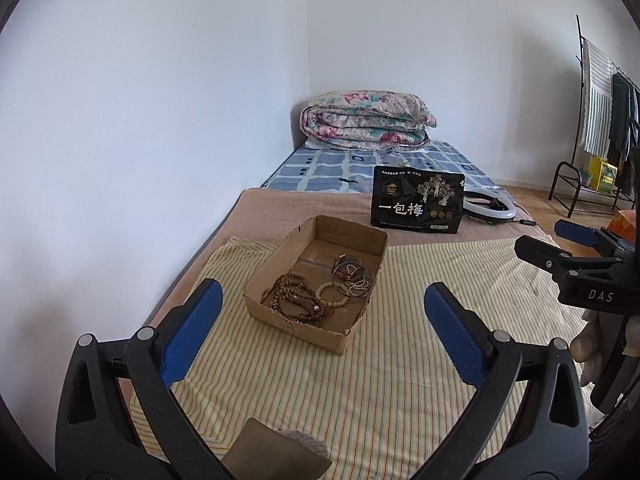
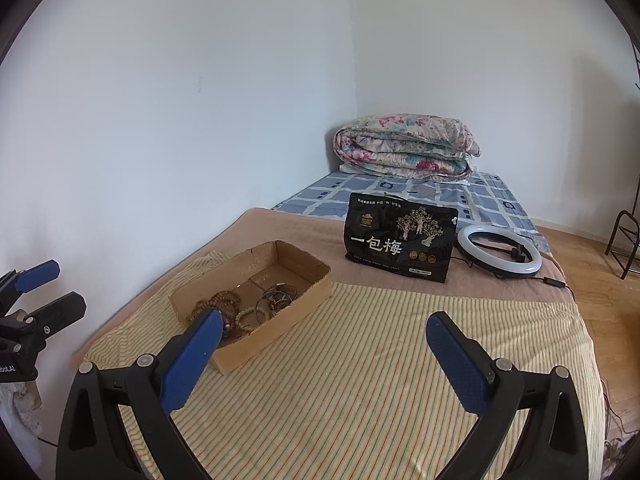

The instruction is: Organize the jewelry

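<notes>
Jewelry [image 1: 320,292] lies inside the cardboard box [image 1: 280,256] on the striped cloth [image 1: 400,360] of the bed. Left gripper [image 1: 324,316] is spread wide with nothing between its fingers, box at its 12 o'clock. Right gripper [image 2: 324,344] is also spread and empty, box at its 10 o'clock.

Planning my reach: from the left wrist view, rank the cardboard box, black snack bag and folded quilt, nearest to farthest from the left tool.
1. Cardboard box, just ahead, centre.
2. Black snack bag, behind the box, right.
3. Folded quilt, far corner by the wall.
</notes>
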